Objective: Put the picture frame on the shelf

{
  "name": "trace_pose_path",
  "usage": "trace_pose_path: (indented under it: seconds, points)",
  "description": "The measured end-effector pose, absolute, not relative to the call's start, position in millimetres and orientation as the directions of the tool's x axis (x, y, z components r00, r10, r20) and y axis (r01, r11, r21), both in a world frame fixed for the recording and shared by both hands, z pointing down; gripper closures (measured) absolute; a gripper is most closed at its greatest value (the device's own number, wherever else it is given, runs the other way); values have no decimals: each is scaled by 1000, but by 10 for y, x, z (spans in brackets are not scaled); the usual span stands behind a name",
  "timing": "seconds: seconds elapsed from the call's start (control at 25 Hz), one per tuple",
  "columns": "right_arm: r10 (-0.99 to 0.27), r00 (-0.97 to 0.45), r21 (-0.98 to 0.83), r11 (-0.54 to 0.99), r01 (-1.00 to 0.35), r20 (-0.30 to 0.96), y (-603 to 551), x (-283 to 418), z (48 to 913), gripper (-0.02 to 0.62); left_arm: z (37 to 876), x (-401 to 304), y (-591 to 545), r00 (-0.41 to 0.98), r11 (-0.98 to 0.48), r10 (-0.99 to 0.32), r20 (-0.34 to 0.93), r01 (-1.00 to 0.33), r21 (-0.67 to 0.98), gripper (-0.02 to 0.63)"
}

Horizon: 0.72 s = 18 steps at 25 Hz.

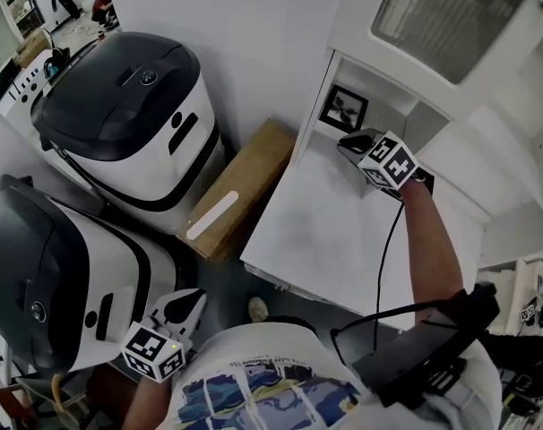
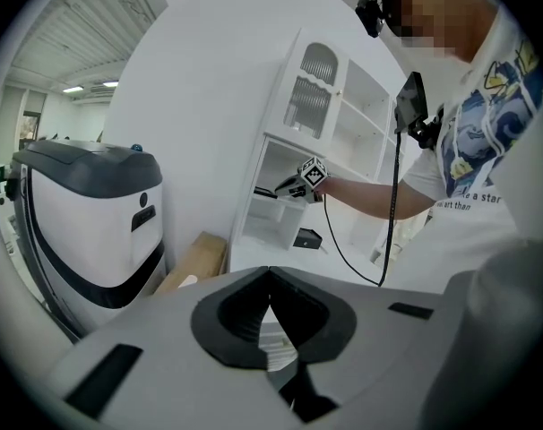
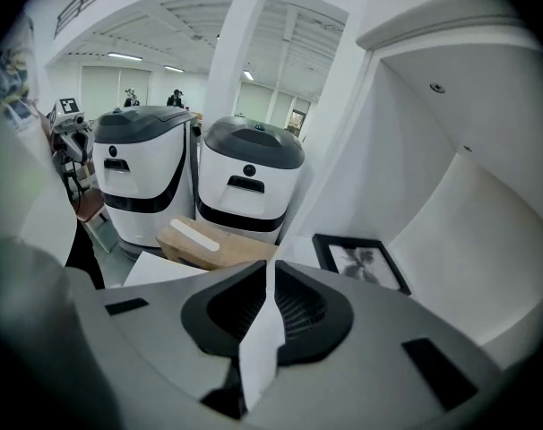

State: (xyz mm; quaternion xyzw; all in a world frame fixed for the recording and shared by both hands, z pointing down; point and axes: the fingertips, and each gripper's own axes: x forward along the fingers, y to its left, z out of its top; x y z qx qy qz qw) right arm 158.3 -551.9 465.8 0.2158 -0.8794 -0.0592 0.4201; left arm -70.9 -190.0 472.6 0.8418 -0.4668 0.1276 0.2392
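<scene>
Picture frame (image 1: 344,108) already stands in the shelf (image 1: 318,153) nook, leaning on the back wall. It looks light and stiff, with a probably fragile front, so I'd pinch the black border, never the face. The right gripper (image 1: 348,143) sits just in front, not touching, jaws closed on nothing. The left gripper (image 1: 186,307) is well away, closed too.

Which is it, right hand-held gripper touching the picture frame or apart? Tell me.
Apart. The right gripper view shows bare shelf between the picture frame and the right hand-held gripper, whose jaws hold nothing.
</scene>
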Motion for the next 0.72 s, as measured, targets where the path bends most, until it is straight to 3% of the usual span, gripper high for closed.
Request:
trace_pose_path:
  seconds: [0.72]
  points:
    - [-331, -553, 140, 923, -359, 765, -3616, 1111, 5326, 568, 4659, -1023, -1158, 576, -513, -707, 411, -817, 263, 594]
